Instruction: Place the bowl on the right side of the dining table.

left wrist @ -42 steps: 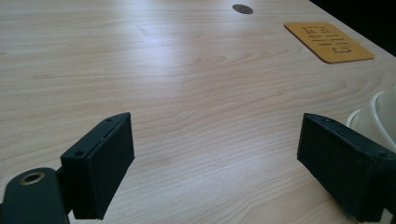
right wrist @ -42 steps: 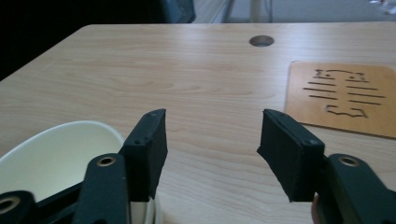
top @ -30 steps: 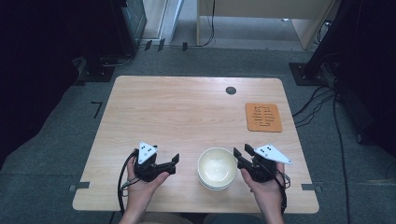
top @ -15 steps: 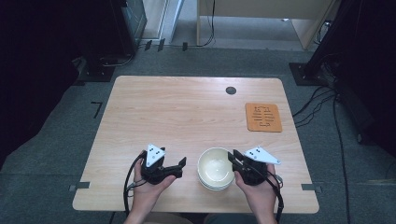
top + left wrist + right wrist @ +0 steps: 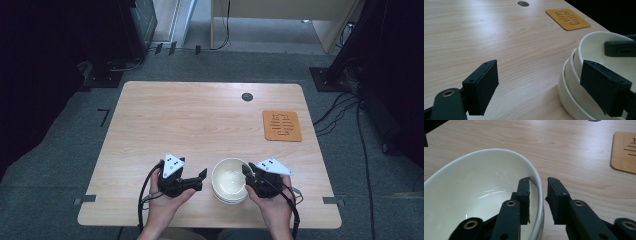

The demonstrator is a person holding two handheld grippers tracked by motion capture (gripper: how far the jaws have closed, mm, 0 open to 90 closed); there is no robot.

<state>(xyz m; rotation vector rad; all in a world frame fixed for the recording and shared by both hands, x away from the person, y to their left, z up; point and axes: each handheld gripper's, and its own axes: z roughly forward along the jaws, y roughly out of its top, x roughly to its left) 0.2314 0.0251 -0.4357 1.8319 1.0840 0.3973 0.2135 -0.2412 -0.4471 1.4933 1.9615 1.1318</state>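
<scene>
Cream-white bowls (image 5: 229, 180) — nested in a stack, upright, empty — near the table's front edge.

There are three white bowls (image 5: 229, 180), nested in one stack near the front edge of the table; the left gripper view shows three rims (image 5: 574, 75), one inside the other. There is one orange mat (image 5: 282, 125), lying far on the right side. There is one dark round hole cover (image 5: 247, 97) near the far edge. The wooden table (image 5: 200, 120) is one. Two grippers are present, the left gripper (image 5: 200, 179) and the right gripper (image 5: 248, 171), each held by one hand.
</scene>
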